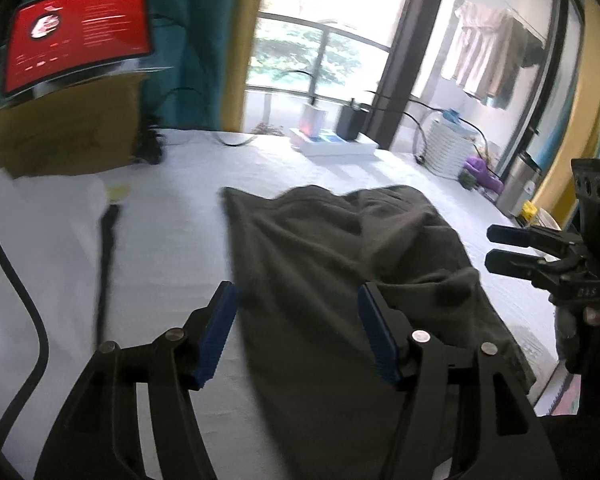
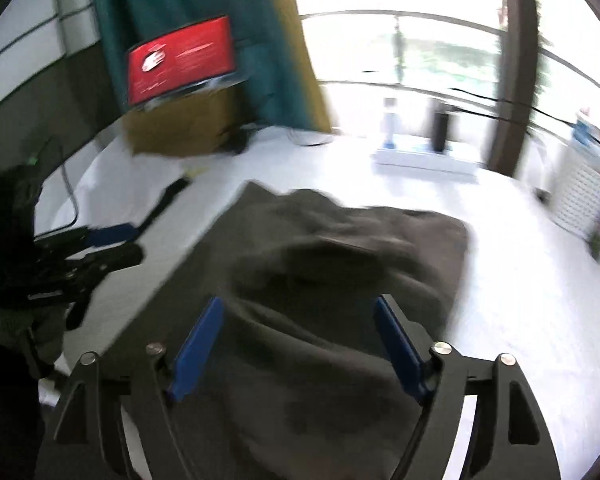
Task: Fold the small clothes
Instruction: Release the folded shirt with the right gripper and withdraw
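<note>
Right wrist view shows your right gripper (image 2: 298,344) fingers wide, empty, above the rumpled dark olive cloth garment (image 2: 320,280) on the white surface (image 2: 520,300); left gripper (image 1: 296,334) likewise spread, folding unfinished.

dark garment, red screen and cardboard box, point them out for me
dark garment (image 1: 340,248), left wrist view, on its rumpled middle
red screen (image 1: 80,44), left wrist view, on the centre of the lit panel
cardboard box (image 1: 72,132), left wrist view, on its front face
</note>
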`<state>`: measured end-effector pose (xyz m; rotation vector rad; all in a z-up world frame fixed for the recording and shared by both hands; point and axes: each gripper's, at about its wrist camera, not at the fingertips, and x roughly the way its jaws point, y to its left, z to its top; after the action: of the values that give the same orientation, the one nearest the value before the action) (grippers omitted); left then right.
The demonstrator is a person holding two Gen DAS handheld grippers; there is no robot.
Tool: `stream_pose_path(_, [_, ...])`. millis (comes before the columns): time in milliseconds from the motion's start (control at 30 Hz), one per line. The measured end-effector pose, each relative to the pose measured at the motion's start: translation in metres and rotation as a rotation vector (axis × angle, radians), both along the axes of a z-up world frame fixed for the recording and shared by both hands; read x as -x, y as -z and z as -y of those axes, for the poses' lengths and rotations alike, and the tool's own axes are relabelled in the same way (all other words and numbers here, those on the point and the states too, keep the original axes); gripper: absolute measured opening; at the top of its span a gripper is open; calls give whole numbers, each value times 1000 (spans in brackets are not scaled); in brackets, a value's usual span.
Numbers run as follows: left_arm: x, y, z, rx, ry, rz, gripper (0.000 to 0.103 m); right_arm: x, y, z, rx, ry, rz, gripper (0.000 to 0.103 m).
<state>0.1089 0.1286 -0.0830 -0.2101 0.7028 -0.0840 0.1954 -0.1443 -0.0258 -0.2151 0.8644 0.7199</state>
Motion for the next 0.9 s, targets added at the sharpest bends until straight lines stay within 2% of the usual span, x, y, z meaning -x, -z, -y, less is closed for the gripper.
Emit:
stream_pose_path(133, [-14,-3,36,-21,83,-8,63,-5,15,47,-7,113,-51,80])
stream_pose_path(300, [-29,-6,75,-47,174,-18,63,0,33,76,-68,141,-111,80])
stream_pose_path(500, [-47,-10,122,-81,292,-19,63,-4,39,97,-62,168,-90,80])
stream_pose_path(600, [-58,-9,147,-112,358,-34,74,-10,42,113,-60,209,-79,80])
stream_pose_path(667, [-64,-8,157,-124,380,-44,74,-14,43,128,-58,244,-75,80])
stream_pose_path(767, [-79,3,170,-152,403,-97,74,-18,47,153,-61,299,-79,80])
stream_pose_path(900, [-99,26,182,-174,412,-208,74,-19,53,175,-74,341,-95,80])
